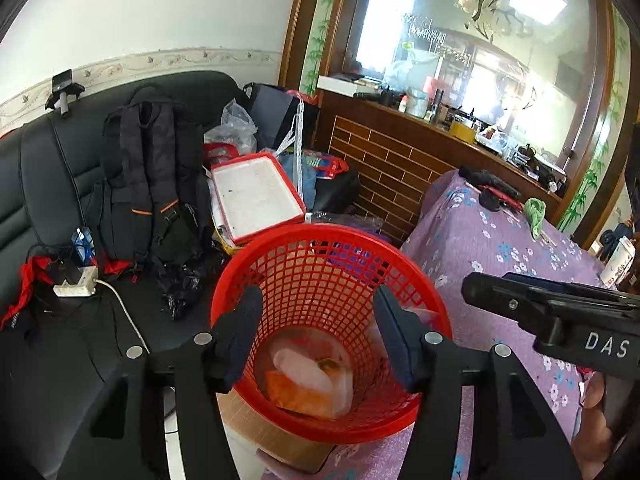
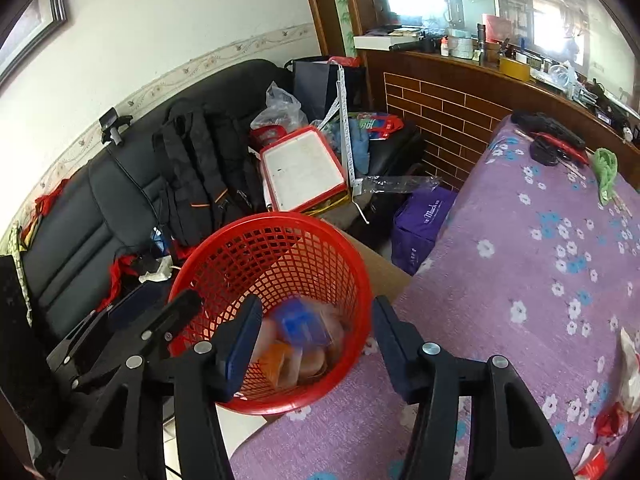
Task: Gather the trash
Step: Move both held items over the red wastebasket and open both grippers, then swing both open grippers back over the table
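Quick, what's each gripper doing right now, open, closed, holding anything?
Left gripper: open, holding nothing, above the red basket.
Right gripper: open, holding nothing, over the same basket.

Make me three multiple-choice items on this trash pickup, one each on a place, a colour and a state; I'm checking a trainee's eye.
1. Where does the wrapper trash lie?
A. on the sofa
B. inside the basket
C. on the wooden ledge

2. What colour is the mesh basket?
A. red
B. green
C. white

3. How do the left gripper and the right gripper stand?
A. both clamped on a wrapper
B. one clamped, one open
C. both open, nothing gripped

Answers:
1 B, the wrappers sit at the basket's bottom.
2 A, rim and mesh are red.
3 C, each wrist view shows the pads apart, touching nothing.
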A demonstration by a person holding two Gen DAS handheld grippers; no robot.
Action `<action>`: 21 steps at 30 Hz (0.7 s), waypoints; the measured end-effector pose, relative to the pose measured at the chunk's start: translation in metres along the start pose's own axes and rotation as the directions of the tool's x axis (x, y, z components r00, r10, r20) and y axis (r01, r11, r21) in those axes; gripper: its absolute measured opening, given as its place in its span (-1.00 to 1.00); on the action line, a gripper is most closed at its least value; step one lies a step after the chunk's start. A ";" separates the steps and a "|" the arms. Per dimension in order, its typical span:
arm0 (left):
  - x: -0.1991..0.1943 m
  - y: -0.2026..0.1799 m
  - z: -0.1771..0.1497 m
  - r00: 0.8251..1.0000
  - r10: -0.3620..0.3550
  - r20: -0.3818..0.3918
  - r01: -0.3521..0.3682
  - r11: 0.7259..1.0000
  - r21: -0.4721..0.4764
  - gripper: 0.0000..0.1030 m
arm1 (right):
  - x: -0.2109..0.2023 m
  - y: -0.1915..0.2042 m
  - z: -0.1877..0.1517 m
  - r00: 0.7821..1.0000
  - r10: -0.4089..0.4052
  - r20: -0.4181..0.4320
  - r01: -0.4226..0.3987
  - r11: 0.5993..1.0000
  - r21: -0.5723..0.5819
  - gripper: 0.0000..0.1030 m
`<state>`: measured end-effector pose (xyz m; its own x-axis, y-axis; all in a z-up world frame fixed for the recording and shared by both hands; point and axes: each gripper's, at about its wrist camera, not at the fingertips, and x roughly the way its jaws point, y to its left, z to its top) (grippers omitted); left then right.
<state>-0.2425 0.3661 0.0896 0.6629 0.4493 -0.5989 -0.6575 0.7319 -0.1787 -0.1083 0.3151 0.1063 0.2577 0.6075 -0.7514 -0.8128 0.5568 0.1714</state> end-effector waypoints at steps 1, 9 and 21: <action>-0.003 -0.001 -0.001 1.000 -0.004 0.004 0.004 1.000 0.000 0.10 | -0.005 -0.002 -0.002 1.000 -0.006 0.007 0.006 1.000 -0.001 0.18; -0.023 -0.043 -0.019 0.998 -0.063 0.013 0.061 0.996 0.072 0.18 | -0.066 -0.043 -0.052 0.996 -0.078 0.043 0.076 0.995 0.057 0.20; -0.044 -0.168 -0.073 0.966 -0.232 -0.113 0.254 0.927 0.277 0.21 | -0.178 -0.158 -0.175 0.962 -0.266 0.061 0.242 0.934 0.265 0.20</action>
<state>-0.1870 0.1859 0.0889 0.7523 0.2067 -0.6255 -0.3416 0.9343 -0.1020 -0.1175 0.0198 0.1014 0.4962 0.4704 -0.7298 -0.5582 0.8166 0.1468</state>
